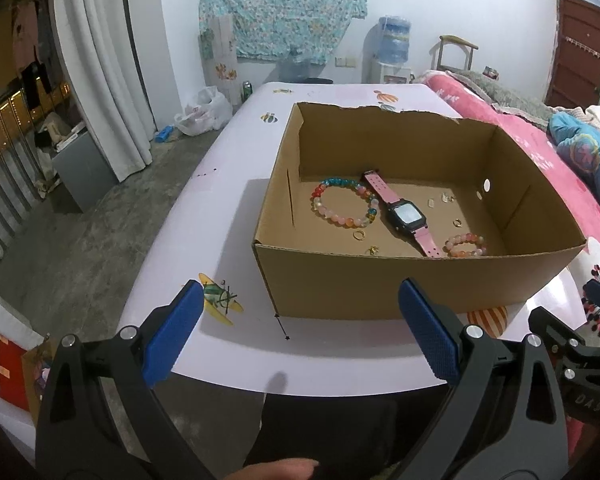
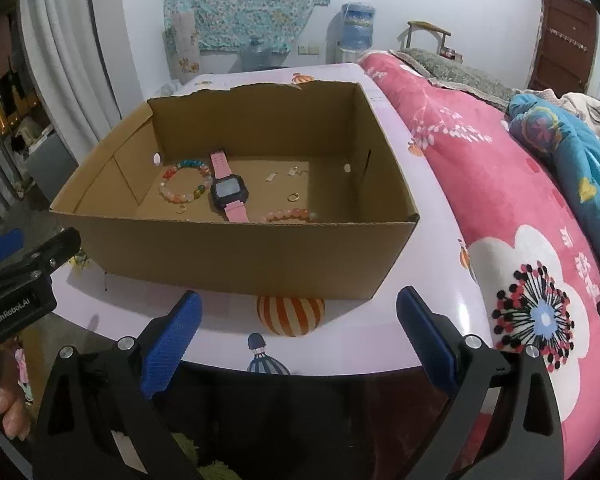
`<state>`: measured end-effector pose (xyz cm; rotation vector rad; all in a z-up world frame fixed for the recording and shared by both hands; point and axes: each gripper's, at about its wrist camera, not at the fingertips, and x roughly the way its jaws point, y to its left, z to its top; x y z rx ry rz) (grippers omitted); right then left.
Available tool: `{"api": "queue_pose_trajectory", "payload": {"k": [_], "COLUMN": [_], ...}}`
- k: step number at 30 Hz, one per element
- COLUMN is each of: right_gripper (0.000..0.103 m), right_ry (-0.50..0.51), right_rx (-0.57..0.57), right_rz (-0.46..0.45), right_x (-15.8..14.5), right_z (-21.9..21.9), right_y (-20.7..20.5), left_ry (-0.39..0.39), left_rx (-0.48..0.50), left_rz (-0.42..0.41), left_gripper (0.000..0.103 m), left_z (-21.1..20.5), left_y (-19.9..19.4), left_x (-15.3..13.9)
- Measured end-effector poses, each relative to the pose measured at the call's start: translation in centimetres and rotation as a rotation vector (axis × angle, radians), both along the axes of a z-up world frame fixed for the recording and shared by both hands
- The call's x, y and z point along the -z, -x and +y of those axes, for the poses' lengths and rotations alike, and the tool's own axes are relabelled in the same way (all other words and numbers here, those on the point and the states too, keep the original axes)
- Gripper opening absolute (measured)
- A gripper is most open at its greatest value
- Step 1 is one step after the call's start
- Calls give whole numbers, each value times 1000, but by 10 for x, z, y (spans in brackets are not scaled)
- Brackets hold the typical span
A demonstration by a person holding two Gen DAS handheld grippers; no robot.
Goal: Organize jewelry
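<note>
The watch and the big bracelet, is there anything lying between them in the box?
No. In the left wrist view the watch lies right beside the big bracelet, with only bare box floor between; a gold ring sits nearer, below that gap.

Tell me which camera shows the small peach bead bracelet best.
The left wrist view. There the small peach bead bracelet shows as a nearly full loop on the floor of the cardboard box, beside the pink watch strap. In the right wrist view the box's near wall hides its lower half.

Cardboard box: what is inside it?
Inside the cardboard box: a pink watch, two bead bracelets, gold rings and small pieces. The near wall hides the floor's front strip.
</note>
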<state>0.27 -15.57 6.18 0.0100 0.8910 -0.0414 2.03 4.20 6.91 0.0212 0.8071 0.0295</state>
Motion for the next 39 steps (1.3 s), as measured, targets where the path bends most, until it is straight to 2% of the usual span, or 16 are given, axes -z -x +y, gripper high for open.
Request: {"api": "queue_pose_trajectory", "payload": {"k": [39], "right_gripper": [95], "right_ry": [-5], "right_rx": [24], "right_rz": [9], "right_x": [-2], "right_z": [-2], "right_y": [0], "left_ry": [3], "left_rx": [26], "left_rz": [35], "left_gripper": [94], "left_z": [-7], "left_y": [4], "left_x": [3]}}
